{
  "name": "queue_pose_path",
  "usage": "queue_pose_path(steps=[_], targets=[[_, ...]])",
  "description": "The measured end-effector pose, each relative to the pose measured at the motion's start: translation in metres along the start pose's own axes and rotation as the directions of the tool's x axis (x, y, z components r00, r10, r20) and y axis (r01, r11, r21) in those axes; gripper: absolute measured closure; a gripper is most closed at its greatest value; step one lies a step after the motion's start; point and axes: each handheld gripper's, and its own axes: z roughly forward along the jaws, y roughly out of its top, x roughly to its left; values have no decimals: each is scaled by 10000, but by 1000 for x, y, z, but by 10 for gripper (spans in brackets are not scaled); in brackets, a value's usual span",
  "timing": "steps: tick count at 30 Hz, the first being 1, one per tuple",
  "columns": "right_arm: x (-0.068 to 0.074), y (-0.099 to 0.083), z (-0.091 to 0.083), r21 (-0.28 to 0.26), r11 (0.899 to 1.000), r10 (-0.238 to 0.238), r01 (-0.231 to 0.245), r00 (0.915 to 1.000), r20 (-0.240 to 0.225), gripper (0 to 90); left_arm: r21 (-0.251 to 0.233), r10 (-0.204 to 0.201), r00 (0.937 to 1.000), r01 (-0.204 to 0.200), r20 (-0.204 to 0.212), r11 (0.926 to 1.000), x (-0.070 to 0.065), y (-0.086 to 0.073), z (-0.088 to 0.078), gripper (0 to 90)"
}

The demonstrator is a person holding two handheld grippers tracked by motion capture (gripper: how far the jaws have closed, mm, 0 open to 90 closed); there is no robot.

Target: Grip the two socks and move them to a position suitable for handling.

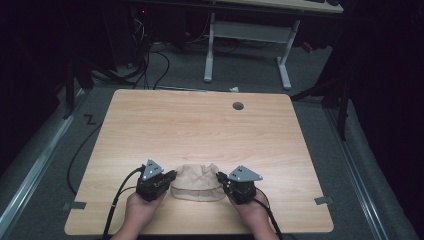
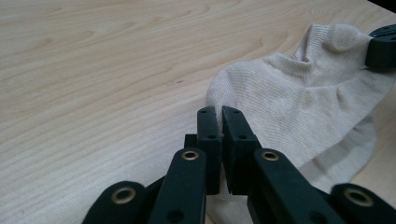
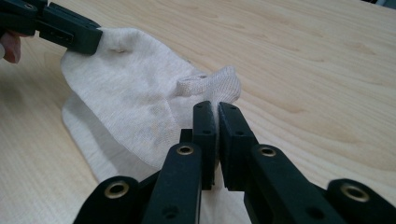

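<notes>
Near table (image 1: 200, 120) edge: left gripper (image 1: 173, 175) and right gripper (image 1: 218, 176) each clamp one end of beige sock (image 1: 197, 181); grommet hole (image 1: 238, 105) far right, nothing obstructing.

The sock (image 1: 197, 181) lies on the counter (image 1: 200, 125) near its front edge, stretched between my hands: my left gripper (image 1: 172, 176) pinches its left end, my right gripper (image 1: 219, 176) its right end.
</notes>
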Motion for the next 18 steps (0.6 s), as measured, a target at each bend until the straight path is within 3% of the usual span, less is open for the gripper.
queue_pose_path(steps=[18], targets=[[11,-26,-9,232,9997,108,-106,9999,-110,865,313,78,9996,-87,289,9995,-8,-13,-8,866]])
